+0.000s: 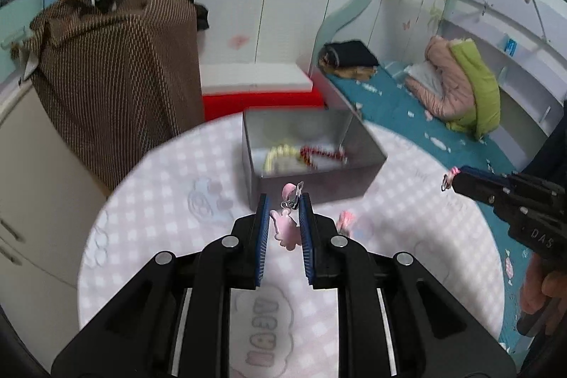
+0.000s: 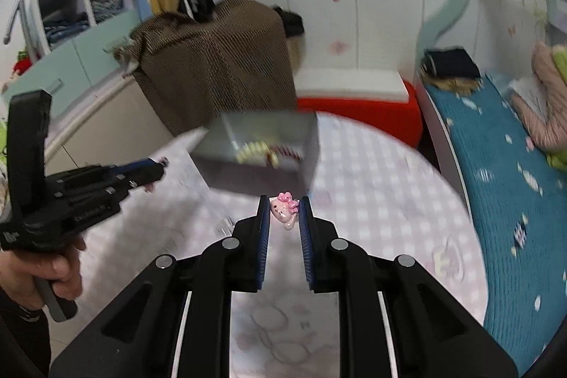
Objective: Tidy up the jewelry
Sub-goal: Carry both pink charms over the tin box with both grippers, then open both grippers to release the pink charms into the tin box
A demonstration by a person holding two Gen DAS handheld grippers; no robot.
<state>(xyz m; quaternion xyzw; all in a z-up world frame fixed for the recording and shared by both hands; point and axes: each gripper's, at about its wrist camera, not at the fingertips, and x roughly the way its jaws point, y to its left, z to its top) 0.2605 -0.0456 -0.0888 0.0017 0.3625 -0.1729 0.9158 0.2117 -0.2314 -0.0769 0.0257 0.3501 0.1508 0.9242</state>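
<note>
My left gripper [image 1: 283, 201] is shut on a pink dangling earring [image 1: 285, 225] with a metal clip, held above the round table. My right gripper [image 2: 283, 201] is shut on a pink cat-shaped earring [image 2: 284, 211]. The grey open jewelry box [image 1: 315, 183] stands just beyond both grippers and holds a pale yellow bead string [image 1: 280, 153] and a red bead string [image 1: 322, 153]. The right gripper also shows in the left wrist view [image 1: 452, 176] to the right of the box. The left gripper shows in the right wrist view [image 2: 161, 163] left of the box [image 2: 248, 179].
The round table has a pink checked cloth [image 1: 159, 201]. Another small pink item [image 1: 345, 220] lies on it near the box. A brown-covered object [image 1: 117, 77], a red stool [image 1: 262, 101] and a bed with a teal cover [image 1: 407, 116] surround the table.
</note>
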